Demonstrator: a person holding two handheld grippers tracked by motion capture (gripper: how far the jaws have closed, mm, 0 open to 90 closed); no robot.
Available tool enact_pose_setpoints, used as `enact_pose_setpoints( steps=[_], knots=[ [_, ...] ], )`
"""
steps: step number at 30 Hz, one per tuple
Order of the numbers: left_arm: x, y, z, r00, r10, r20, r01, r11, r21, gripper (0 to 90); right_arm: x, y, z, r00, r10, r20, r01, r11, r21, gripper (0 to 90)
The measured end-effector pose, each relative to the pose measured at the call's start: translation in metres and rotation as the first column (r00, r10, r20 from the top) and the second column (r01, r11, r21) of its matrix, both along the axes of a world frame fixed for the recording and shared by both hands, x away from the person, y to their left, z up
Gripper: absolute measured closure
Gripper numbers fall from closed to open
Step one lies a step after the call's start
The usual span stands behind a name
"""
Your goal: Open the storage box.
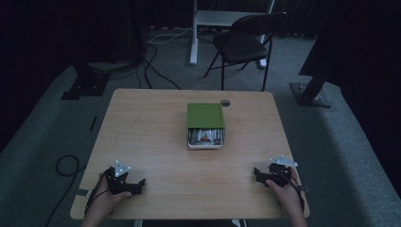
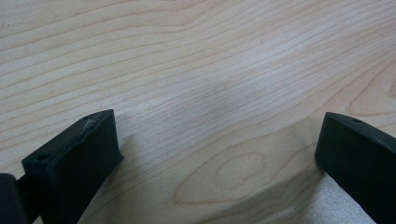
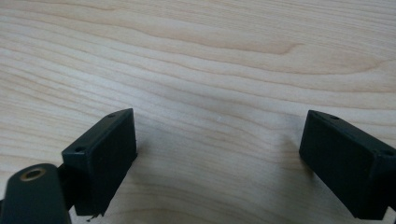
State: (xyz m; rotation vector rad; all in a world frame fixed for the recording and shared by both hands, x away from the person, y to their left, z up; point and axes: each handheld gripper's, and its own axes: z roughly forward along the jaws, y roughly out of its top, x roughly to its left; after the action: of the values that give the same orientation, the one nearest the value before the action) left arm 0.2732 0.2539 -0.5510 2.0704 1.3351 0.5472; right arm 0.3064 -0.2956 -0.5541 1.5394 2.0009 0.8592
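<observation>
A green-lidded box lies in the middle of the wooden table, its near end showing small items inside. My left gripper rests at the table's front left in a hand, far from the box. In the left gripper view its jaws stand wide apart over bare wood, so the left gripper is open with nothing between them. My right gripper rests at the front right. In the right gripper view the right gripper is open too, over bare wood.
A small round grommet sits in the table near its far edge, just beyond the box. Behind the table stand a dark folding chair and a white desk leg. Cables run across the grey floor.
</observation>
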Motion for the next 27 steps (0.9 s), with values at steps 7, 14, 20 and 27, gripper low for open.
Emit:
enact_pose_setpoints(
  steps=[7,14,20,27],
  knots=[
    [0.001,0.001,0.0,0.9999,-0.017,0.0,0.017,0.9999,0.0,0.4,0.001,-0.001,0.0,1.0,0.006,-0.001,-0.006,1.0,0.0,10.6],
    [0.001,-0.001,0.0,0.9996,-0.03,-0.001,0.03,0.9996,0.003,0.4,0.001,-0.001,0.0,1.0,0.007,0.0,-0.007,1.0,0.001,10.6],
    [0.001,-0.009,0.0,0.9967,-0.08,0.015,0.08,0.9967,0.014,0.4,0.001,-0.001,0.0,1.0,0.006,-0.001,-0.006,1.0,0.001,10.6],
    [0.006,-0.02,0.004,0.9956,-0.093,0.017,0.092,0.9956,0.014,0.5,0.001,-0.001,0.0,1.0,-0.003,0.0,0.003,1.0,0.002,10.7]
  ],
)
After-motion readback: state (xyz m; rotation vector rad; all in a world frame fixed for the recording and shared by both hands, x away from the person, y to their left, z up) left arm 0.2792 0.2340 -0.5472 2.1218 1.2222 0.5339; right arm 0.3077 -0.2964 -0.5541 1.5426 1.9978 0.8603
